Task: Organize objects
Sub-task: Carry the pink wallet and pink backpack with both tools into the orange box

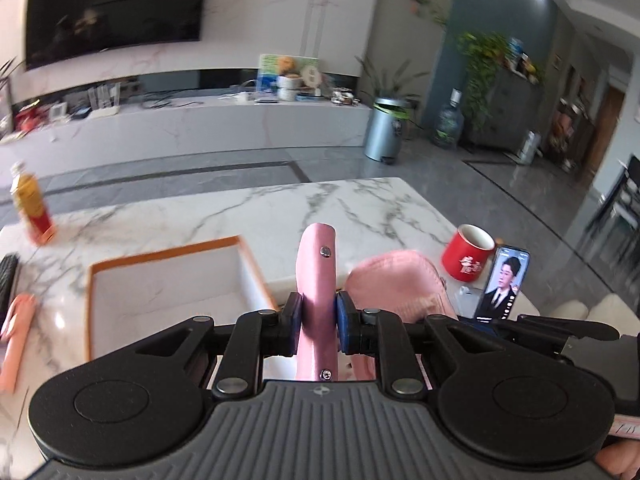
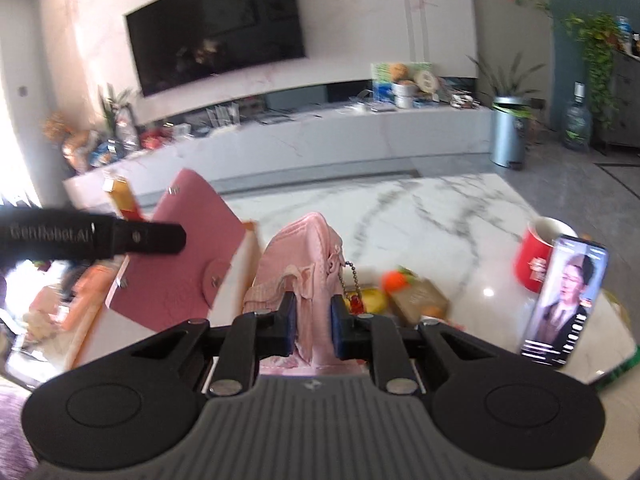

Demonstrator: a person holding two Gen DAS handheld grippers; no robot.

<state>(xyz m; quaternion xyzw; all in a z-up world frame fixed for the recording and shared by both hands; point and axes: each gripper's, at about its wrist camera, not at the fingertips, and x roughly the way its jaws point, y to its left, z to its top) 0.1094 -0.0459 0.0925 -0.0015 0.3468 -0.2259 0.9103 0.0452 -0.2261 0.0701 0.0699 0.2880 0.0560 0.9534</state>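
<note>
Both pink things are only lifted: left gripper (image 1: 318, 322) clamps the wallet (image 1: 316, 280), right gripper (image 2: 312, 330) pinches the pouch (image 2: 302, 256), and the orange-rimmed tray (image 1: 168, 292) at lower left sits empty.

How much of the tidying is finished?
Not much looks done: the orange-rimmed tray looks empty. In hand: the left gripper clamps a pink card holder, and the right gripper clamps a pink pouch. Left: the red mug, drink bottle and phone sit on the marble table.
</note>
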